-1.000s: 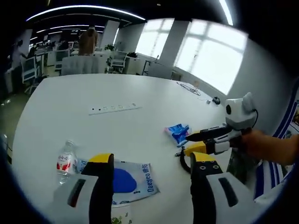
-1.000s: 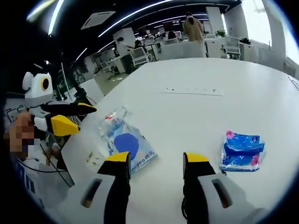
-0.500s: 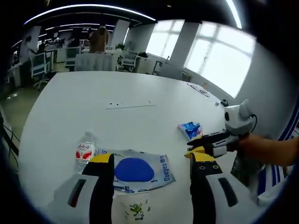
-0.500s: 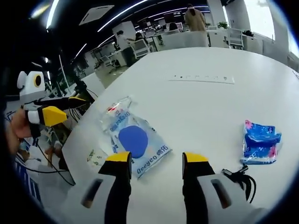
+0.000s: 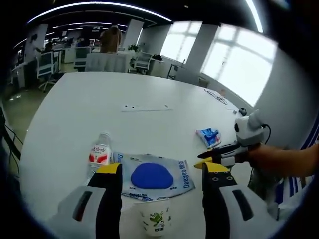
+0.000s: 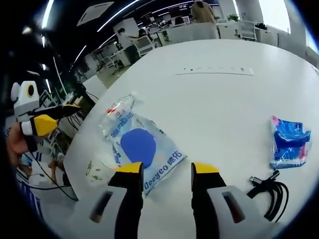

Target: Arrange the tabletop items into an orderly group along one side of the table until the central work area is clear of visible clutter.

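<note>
A clear bag with a blue disc (image 5: 152, 175) lies flat on the white table (image 5: 75, 104), just beyond my left gripper (image 5: 160, 172), which is open and holds nothing. A water bottle (image 5: 99, 152) lies left of the bag, and a paper cup (image 5: 154, 219) stands between the jaws near the table edge. A blue packet (image 5: 209, 137) lies at the right. My right gripper (image 6: 167, 172) is open over the bag (image 6: 142, 147), with the bottle (image 6: 117, 112) behind it and the cup (image 6: 97, 169) to the left. The blue packet (image 6: 288, 142) and a black cable (image 6: 269, 189) lie at the right.
A flush power strip (image 5: 147, 107) sits mid-table. The right gripper (image 5: 219, 157), in a hand, enters the left gripper view at the table's right edge. The left gripper (image 6: 45, 119) shows off the table's left edge. Office chairs and desks stand far behind.
Both cameras have pulled back and shifted. The cup has come into the left gripper view and the cable into the right gripper view. The items lie where they were.
</note>
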Demonstrator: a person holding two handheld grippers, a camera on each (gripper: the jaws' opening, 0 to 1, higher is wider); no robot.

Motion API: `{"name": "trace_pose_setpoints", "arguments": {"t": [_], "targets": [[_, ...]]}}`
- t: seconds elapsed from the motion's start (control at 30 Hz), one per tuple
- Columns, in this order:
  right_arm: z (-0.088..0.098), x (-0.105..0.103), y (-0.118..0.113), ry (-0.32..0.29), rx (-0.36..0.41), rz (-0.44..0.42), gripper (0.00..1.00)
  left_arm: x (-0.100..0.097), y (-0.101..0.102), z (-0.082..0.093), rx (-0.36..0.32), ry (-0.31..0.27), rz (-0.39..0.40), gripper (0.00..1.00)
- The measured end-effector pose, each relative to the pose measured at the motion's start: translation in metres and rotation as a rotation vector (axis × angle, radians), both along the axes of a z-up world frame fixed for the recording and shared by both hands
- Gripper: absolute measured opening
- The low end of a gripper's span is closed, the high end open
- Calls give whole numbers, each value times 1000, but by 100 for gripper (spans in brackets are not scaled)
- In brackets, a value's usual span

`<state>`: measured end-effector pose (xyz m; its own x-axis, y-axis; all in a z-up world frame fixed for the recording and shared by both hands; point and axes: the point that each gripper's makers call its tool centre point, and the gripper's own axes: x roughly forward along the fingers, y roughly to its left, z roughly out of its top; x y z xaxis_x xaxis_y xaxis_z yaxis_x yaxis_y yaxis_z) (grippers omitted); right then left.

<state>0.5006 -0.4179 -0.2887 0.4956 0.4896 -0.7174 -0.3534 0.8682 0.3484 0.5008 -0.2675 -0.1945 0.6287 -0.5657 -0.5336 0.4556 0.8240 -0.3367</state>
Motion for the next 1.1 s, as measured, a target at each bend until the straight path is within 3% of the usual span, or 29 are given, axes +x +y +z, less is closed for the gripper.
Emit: {"name": "trace_pose_setpoints", "arguments": {"t": [0.23, 0.83, 1.1], "targets": [[-16, -2, 3, 53, 8, -30, 33, 4, 7, -5, -8, 2, 13, 65], [-30, -5, 13, 146, 70, -129, 20, 2, 12, -20, -21, 16, 13, 63], [-36, -4, 13, 183, 99, -190, 8, -1, 13, -27, -15, 30, 16, 62]]}}
